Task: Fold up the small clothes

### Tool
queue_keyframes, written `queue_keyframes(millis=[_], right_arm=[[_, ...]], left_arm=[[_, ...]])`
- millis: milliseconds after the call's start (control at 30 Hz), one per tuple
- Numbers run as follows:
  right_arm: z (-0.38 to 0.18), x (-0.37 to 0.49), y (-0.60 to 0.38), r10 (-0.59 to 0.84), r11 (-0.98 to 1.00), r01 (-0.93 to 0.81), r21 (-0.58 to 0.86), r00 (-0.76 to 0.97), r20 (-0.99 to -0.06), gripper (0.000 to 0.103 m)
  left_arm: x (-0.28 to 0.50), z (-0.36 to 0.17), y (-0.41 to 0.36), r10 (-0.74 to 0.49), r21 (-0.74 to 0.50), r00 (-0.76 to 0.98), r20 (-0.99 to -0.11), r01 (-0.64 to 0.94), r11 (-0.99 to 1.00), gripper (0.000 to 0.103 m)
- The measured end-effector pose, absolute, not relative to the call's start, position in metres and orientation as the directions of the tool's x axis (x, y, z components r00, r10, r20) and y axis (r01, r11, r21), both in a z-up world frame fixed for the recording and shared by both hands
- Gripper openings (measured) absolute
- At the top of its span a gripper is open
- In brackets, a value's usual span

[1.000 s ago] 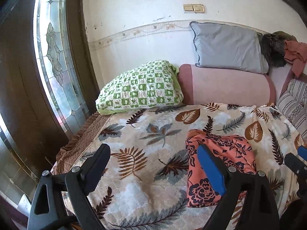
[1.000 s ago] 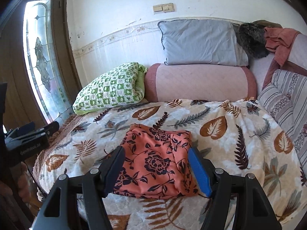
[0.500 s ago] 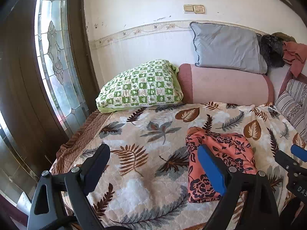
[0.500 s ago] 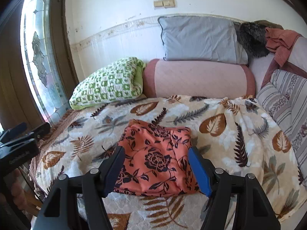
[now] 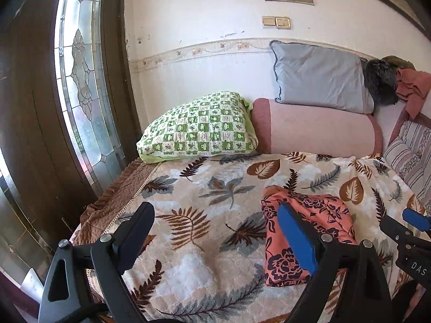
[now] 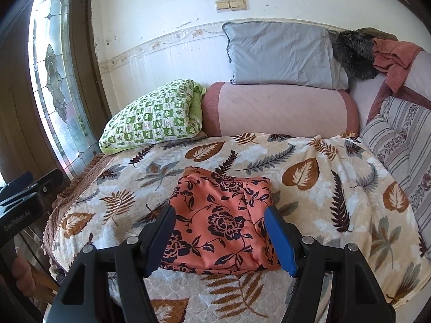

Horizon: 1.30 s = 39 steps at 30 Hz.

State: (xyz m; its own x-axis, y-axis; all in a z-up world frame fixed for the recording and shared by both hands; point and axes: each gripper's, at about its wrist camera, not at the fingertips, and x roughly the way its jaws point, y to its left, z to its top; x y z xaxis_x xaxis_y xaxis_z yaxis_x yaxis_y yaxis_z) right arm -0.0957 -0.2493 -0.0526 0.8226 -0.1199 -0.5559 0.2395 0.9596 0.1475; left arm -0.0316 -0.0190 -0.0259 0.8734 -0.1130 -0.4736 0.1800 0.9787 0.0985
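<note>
Lying folded into a rough square on the bed, the garment [image 6: 223, 220] is orange with dark flowers; it sits toward the near edge of the leaf-print blanket [image 6: 309, 175], flat and touched by nothing.

In the right wrist view the right gripper [image 6: 219, 238] hangs just above the near part of the garment with its jaws spread wide, one finger to each side, gripping nothing. In the left wrist view the left gripper [image 5: 215, 238] is also spread and empty, over bare blanket to the left of the garment [image 5: 304, 231]; its right finger overlaps the garment's left edge in the picture, though contact cannot be told. The right gripper's tip [image 5: 416, 222] shows at the right edge of that view.

At the far end of the bed a green checked pillow [image 6: 153, 118] lies on the left, touching a pink bolster [image 6: 280, 109] to its right. A grey pillow [image 6: 282, 55] leans on the wall above the bolster. A striped cushion [image 6: 398, 134] is at the right, and a glazed door [image 5: 78, 86] stands at the left.
</note>
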Motion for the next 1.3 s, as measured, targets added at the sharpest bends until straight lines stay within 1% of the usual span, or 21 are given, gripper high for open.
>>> queue_keyframes(millis=[500, 867, 1300], right_arm=[[-0.044, -0.099, -0.243, -0.108, 0.966, 0.217, 0.142, 0.835, -0.54, 0.072], [-0.039, -0.098, -0.24, -0.101, 0.969, 0.206, 0.139, 0.839, -0.535, 0.072], [-0.041, -0.096, -0.238, -0.098, 0.971, 0.198, 0.132, 0.838, -0.537, 0.072]], left_arm=[[-0.04, -0.017, -0.018, -0.124, 0.102, 0.88, -0.459, 0.191, 0.976, 0.093], [-0.045, -0.008, -0.014, -0.135, 0.082, 0.886, -0.444, 0.19, 0.978, 0.093], [-0.044, -0.008, -0.017, -0.156, 0.085, 0.878, -0.453, 0.217, 0.973, 0.093]])
